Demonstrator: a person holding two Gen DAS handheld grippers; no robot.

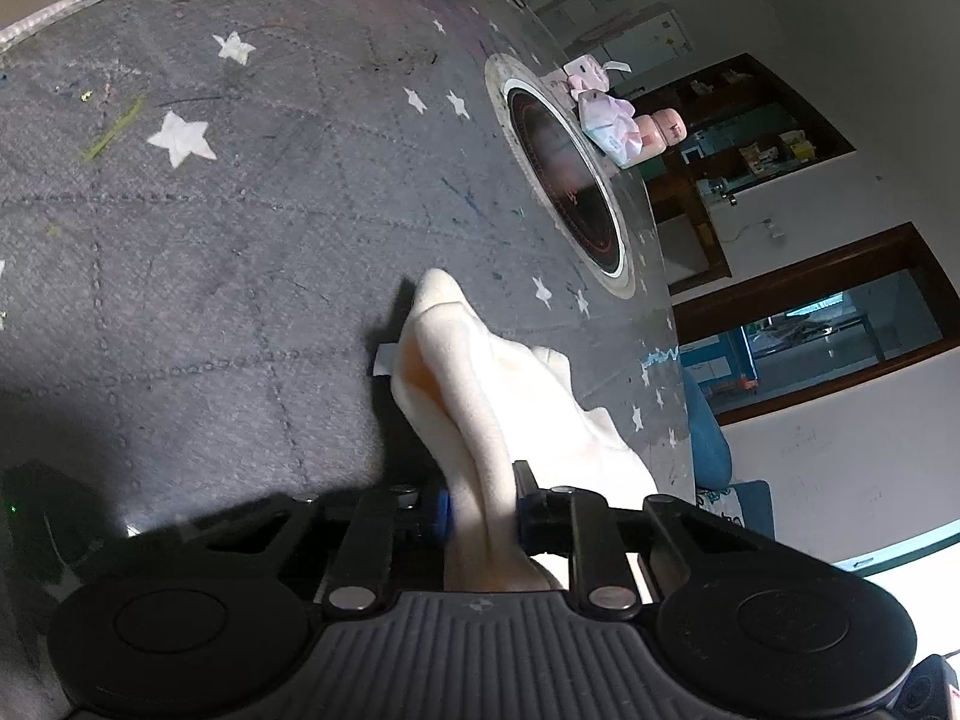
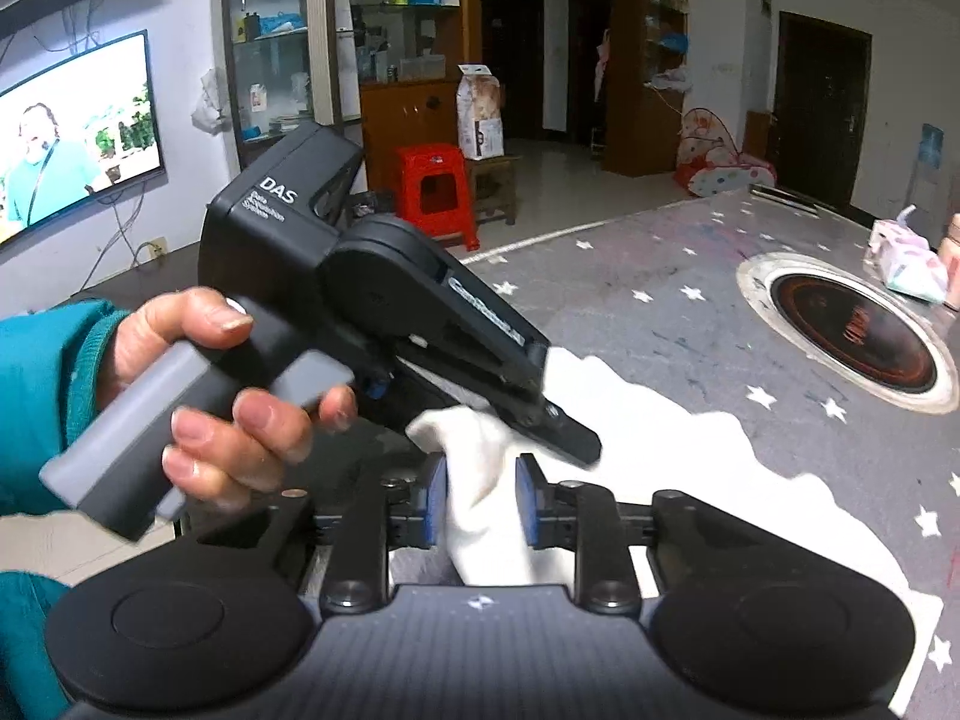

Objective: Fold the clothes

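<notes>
Between the left gripper (image 1: 483, 510)'s jaws, nearly closed, a bunched fold of soft cream garment (image 1: 474, 396) is pinched, trailing toward twelve o'clock across the grey, star-printed quilted worktop (image 1: 210, 228). Likewise the right gripper (image 2: 480, 501) clamps the same fleecy cloth, with a round glossy black hob (image 2: 852, 330) at two o'clock.

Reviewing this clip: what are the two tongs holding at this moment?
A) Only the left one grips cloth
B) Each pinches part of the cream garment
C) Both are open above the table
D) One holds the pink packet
B: the left tongs and the right tongs each have cream garment bunched between their pads.
</notes>
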